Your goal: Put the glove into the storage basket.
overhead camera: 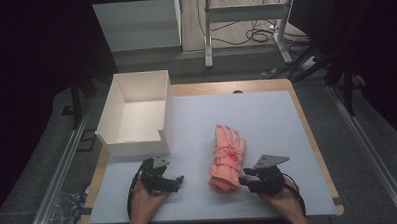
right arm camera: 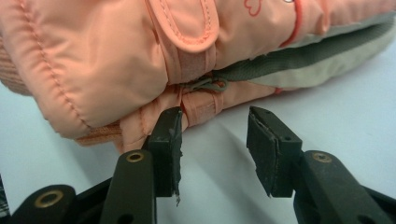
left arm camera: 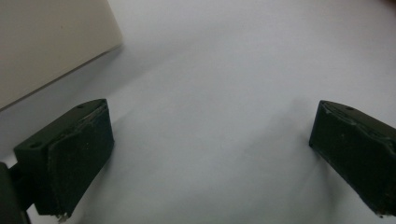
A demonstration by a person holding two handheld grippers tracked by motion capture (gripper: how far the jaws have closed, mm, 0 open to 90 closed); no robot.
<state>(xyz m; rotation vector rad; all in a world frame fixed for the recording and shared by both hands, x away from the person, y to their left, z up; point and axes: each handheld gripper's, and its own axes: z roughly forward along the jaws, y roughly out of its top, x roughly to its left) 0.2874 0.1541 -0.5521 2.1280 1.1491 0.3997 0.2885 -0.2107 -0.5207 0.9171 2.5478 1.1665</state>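
A pair of salmon-pink padded gloves [overhead camera: 228, 158] lies stacked on the white mat, fingers pointing away from me. My right gripper [overhead camera: 245, 180] sits low at the cuff end, on the gloves' right side. In the right gripper view the gloves [right arm camera: 116, 60] fill the top, with a grey lining along the edge. Its jaws stand apart just short of the cuff strap, nothing between the pads [right arm camera: 266, 149]. My left gripper [overhead camera: 178, 182] rests on the mat near the front left. Its two jaws [left arm camera: 210, 154] are spread wide over bare mat.
A white open box [overhead camera: 136, 114] stands at the mat's back left; its wall [left arm camera: 46, 42] shows close to my left gripper. The wooden table edge [overhead camera: 318, 148] runs along the right. Table legs and cables lie on the floor beyond.
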